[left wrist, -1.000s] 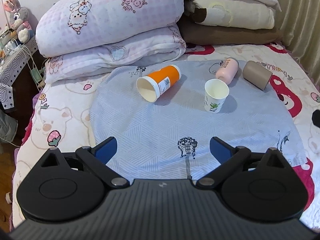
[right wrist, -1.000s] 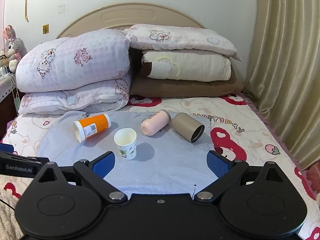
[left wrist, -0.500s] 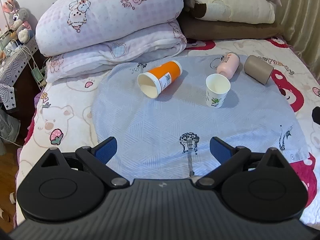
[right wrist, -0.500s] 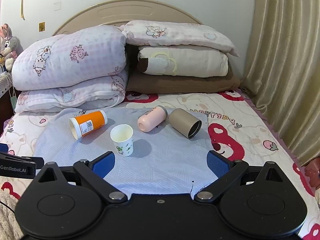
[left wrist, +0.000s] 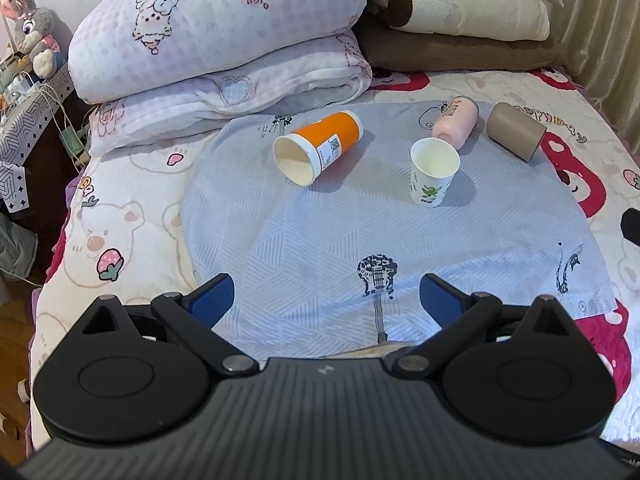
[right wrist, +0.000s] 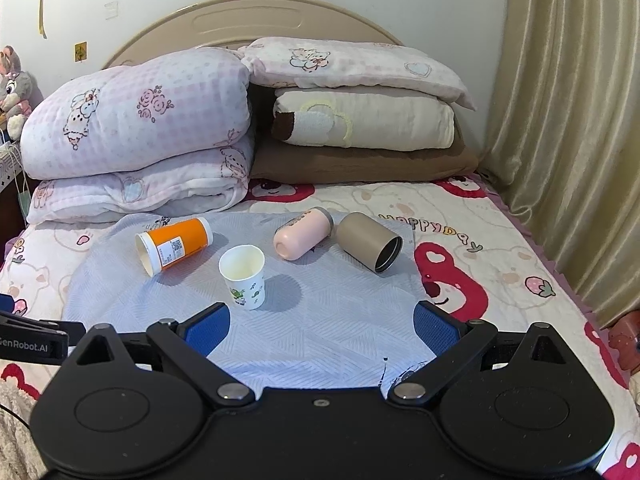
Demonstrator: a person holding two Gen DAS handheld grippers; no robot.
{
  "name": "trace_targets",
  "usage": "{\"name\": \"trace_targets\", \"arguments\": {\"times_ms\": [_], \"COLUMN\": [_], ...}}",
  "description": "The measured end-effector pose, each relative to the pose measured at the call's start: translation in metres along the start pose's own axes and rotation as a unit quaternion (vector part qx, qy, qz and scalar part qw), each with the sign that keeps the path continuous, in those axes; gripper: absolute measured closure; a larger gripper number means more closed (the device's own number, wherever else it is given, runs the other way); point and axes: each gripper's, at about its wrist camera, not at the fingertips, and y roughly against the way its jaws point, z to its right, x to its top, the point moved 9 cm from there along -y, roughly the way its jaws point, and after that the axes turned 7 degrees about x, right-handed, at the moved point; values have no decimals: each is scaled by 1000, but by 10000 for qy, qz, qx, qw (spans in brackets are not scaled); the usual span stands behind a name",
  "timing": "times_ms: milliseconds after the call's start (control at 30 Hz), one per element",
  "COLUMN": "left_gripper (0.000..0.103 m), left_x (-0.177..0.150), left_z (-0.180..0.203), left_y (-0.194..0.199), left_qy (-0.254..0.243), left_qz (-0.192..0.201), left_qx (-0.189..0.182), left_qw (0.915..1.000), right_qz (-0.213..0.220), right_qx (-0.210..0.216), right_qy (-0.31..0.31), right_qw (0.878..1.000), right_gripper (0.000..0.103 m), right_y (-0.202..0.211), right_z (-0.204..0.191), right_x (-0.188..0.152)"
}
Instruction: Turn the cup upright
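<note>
A white paper cup [left wrist: 433,172] [right wrist: 243,276] stands upright on the pale blue cloth [left wrist: 320,240] [right wrist: 320,320]. An orange cup [left wrist: 320,146] [right wrist: 174,245] lies on its side to its left, mouth towards me. A pink cup [left wrist: 456,124] [right wrist: 302,233] and a taupe cup [left wrist: 516,130] [right wrist: 368,246] lie on their sides behind and to the right. My left gripper [left wrist: 326,298] is open and empty, well short of the cups. My right gripper [right wrist: 322,324] is open and empty, near the paper cup's front.
Stacked pillows and folded quilts [left wrist: 224,32] [right wrist: 140,120] fill the head of the bed. A curtain [right wrist: 568,120] hangs on the right. A bedside table with cables and a plush toy [left wrist: 30,36] stands at the left. The left gripper's body [right wrist: 28,340] shows at the right wrist view's left edge.
Both grippers have drawn back and risen a little, so the cups look slightly farther away. No cup has moved. Both stay open.
</note>
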Motion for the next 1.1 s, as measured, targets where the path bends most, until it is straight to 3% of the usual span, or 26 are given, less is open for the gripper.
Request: {"name": "trace_targets", "arguments": {"times_ms": [200,1100], "left_gripper": [2,2], "left_x": [1,-4], "left_z": [-9,-7], "left_y": [-1,1], "left_qy": [79,-92], "left_qz": [36,4], "left_qx": [159,147], "left_qw": [9998,9998], "right_qz": [-33,-102], "right_qx": [-1,-119], "right_qy": [28,-14], "right_qw": [10000,9999], "right_gripper": [3,3], "right_y": [-2,-8], "right_z": [-1,4], "right_x": [-1,-6]}}
